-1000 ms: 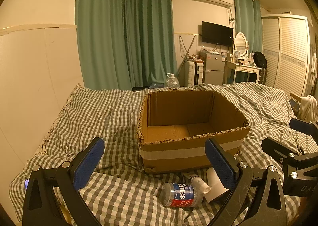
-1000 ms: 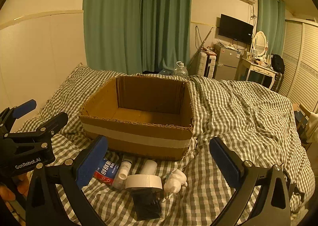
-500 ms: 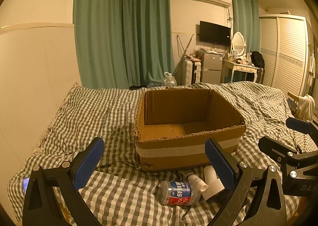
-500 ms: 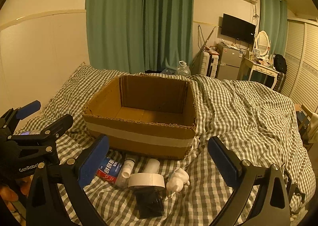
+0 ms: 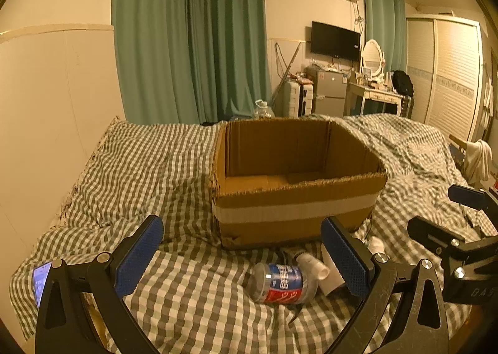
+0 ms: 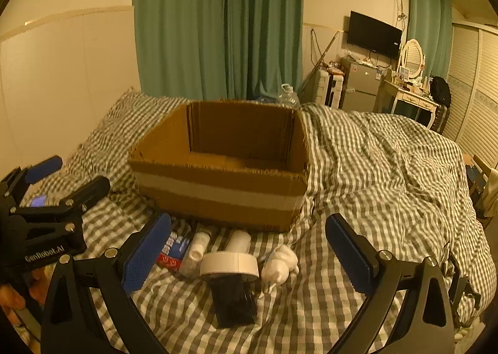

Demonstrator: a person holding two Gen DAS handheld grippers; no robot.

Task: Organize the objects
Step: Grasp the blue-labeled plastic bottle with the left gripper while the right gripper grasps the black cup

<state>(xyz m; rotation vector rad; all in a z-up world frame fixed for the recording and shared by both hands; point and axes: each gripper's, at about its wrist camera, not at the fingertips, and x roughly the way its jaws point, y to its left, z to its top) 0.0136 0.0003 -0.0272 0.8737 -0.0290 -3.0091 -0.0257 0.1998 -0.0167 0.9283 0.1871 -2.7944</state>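
Both the left gripper (image 5: 241, 256) and right gripper (image 6: 249, 252) hover open and empty over the bed (image 6: 389, 167), where the water bottle (image 5: 284, 282) lies on its side before the empty cardboard box (image 6: 218, 189), nearest the left gripper, neck pointing right

White lettering reading "GenRobot.AI" sits on the black body of the left gripper (image 6: 70, 186), seen from the right wrist view. The right gripper (image 5: 442, 210) shows pale letters "DAS" at the left view's edge, cut off. The plastic bottle (image 5: 284, 282) carries a red-and-blue label with white characters, too blurred to read.
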